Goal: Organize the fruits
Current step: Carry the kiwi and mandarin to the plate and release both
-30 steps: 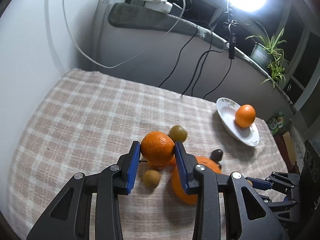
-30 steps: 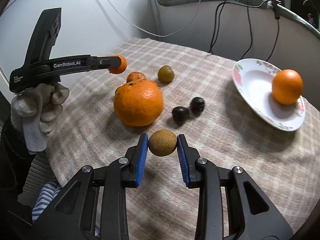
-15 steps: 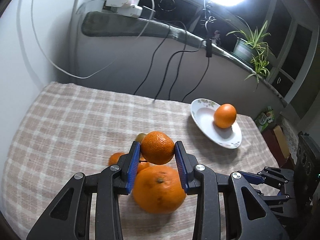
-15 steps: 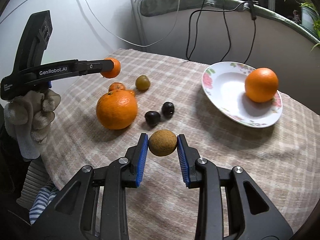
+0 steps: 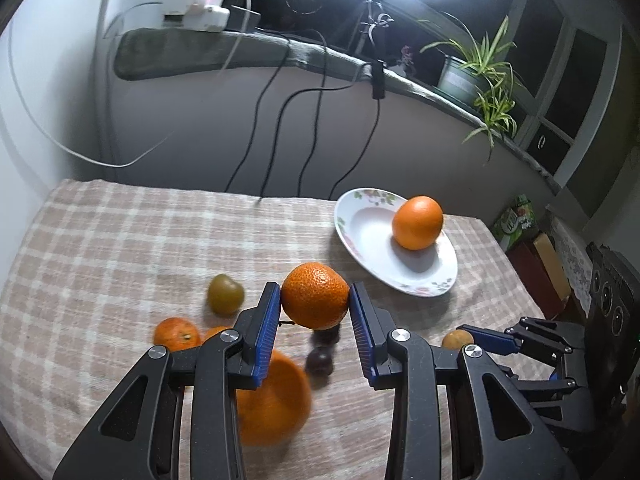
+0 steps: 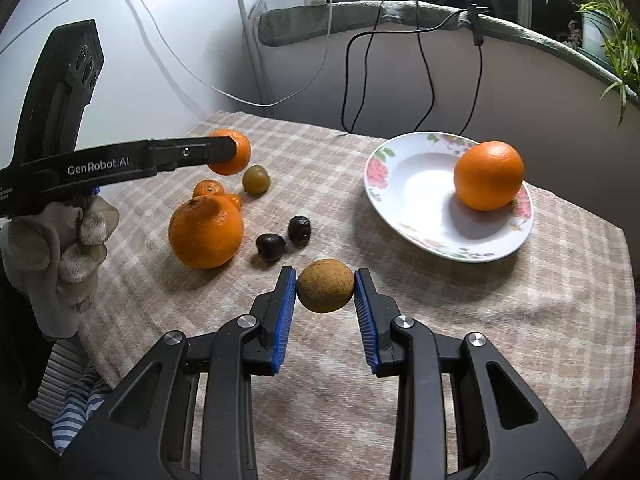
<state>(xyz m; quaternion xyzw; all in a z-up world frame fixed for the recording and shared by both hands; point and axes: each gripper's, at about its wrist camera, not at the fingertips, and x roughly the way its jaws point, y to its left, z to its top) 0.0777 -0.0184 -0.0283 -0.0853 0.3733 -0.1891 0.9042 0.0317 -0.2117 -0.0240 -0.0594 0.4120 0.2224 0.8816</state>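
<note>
The left gripper (image 5: 315,307) pinches a dimpled, slightly flattened mandarin (image 5: 315,295) between its ribbed blue pads, lifted clear of the woven checked tablecloth (image 5: 120,248); the right gripper (image 6: 325,292) clamps a small, rough-skinned brown fruit (image 6: 325,285), round and matte, likewise off the cloth. Below and behind the left tool's tips lies a big glossy orange (image 6: 206,232), blurred in the left wrist view, with two small mandarins (image 6: 209,189) touching it on the far side and an olive-green round fruit (image 6: 256,179) just beyond. Two dark, shiny, wrinkled fruits (image 6: 299,230) lie close together between that cluster and the right tool's tips. Ahead and to the right of both tools sits a shallow white ceramic plate (image 6: 404,184) with a floral rim, tilted, holding one smooth orange (image 6: 489,175) against its far right side; the rest of its bowl is bare. The cloth between the right tool and the plate is free, and the table's right edge falls away just past the plate. A gloved hand (image 6: 60,248) grips the left tool
</note>
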